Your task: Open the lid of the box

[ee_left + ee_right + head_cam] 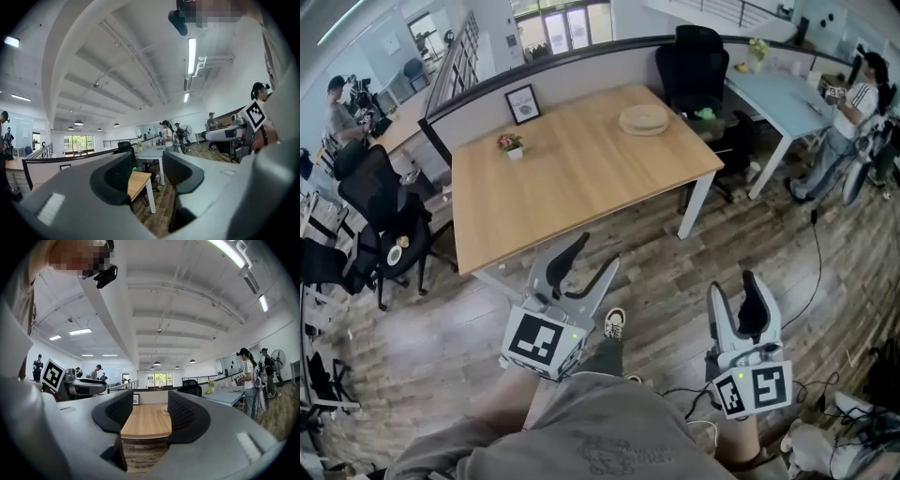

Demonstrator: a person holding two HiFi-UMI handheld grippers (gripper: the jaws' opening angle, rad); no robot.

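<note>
The box [643,119] is a round, flat, pale woven one with its lid on. It rests at the far right of the wooden table [581,178]. In the right gripper view the box [164,409] shows small, far beyond the jaws. Both grippers hang over the floor in front of the table, close to the person's body and well short of the box. My left gripper [593,258] [147,171] is open and holds nothing. My right gripper [733,292] [150,413] is open too, with only the table edge seen between its fingers.
A small flower pot [510,143] and a framed picture [523,103] stand at the table's far left by the partition. A black office chair [698,66] and a pale blue desk [778,89] lie behind, with a person [853,108] at the right. Cables [853,422] trail on the floor.
</note>
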